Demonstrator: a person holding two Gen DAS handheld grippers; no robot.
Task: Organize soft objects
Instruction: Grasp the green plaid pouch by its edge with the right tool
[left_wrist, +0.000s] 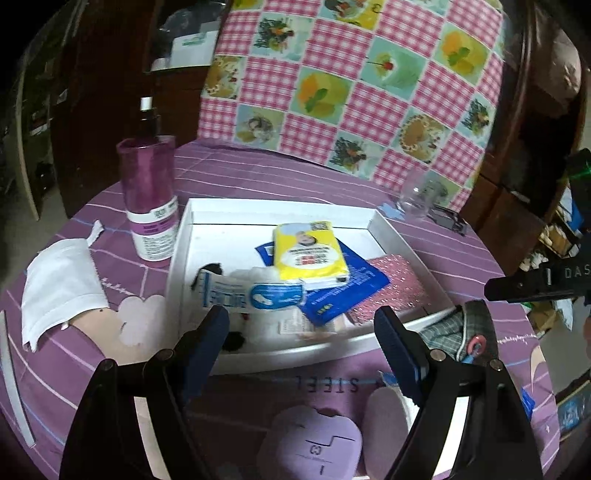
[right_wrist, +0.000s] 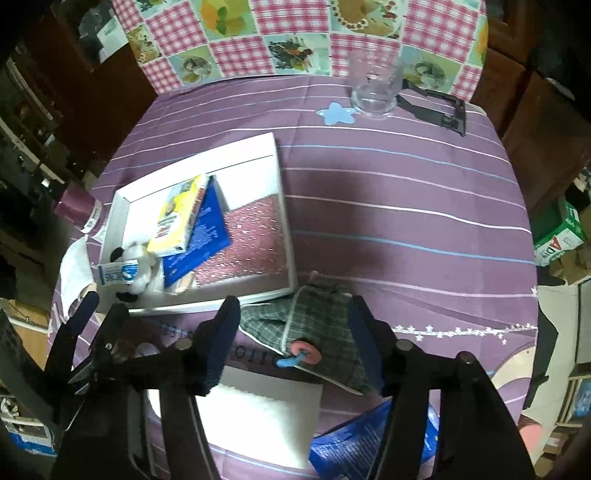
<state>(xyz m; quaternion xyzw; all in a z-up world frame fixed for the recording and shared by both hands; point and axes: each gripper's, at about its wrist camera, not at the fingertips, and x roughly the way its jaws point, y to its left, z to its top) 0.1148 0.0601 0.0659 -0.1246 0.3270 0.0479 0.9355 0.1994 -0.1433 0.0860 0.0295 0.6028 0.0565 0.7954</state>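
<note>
2 tools work a purple bench: the right tool (right_wrist: 291, 341) straddles a plaid cloth (right_wrist: 317, 321) beside the tray (right_wrist: 284, 206), pads not yet pressing; the left tool (left_wrist: 303, 328) hangs open, empty. Closing high could pinch 1 layer and drag cloth against the rim.

Both tongs (left_wrist: 301, 321) (right_wrist: 291, 334) agape, downward-tilted
</note>
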